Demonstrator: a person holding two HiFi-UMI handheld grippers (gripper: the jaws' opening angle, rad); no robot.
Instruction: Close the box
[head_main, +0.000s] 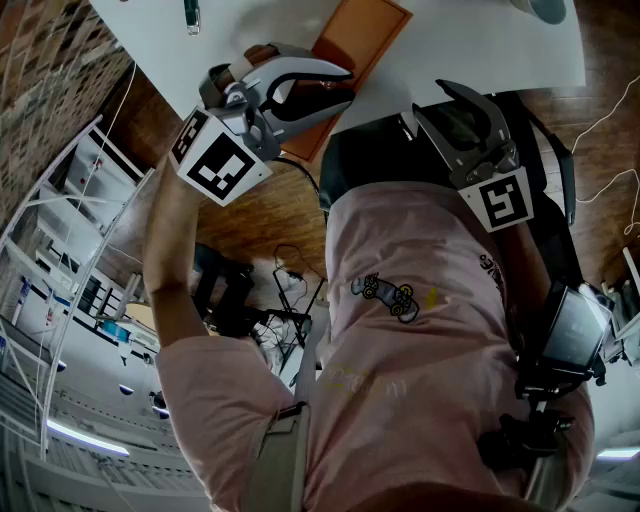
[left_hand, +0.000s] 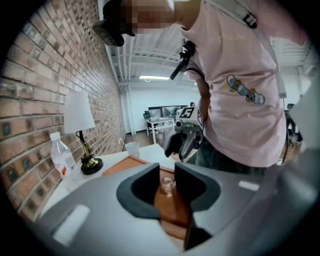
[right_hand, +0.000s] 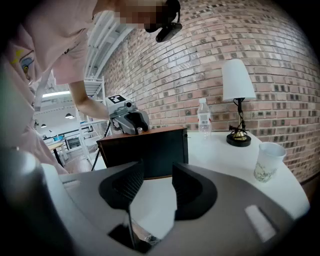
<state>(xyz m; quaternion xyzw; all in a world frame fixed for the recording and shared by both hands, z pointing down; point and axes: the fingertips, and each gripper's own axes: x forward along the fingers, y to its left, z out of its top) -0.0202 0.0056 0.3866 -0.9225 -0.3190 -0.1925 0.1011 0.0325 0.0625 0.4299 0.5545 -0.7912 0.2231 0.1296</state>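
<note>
L gripper (head_main: 335, 92): your jaws nearly closed, pinching the box (head_main: 362, 35) rim at its small clasp (left_hand: 167, 186).
Box: on table (head_main: 480, 45), near edge, left side.
R gripper (right_hand: 152, 186): your jaws slightly apart, empty, right of box, clear of it.

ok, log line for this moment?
left gripper: shut on clear knob of box | right gripper: narrowly open, empty, facing box, not touching
</note>
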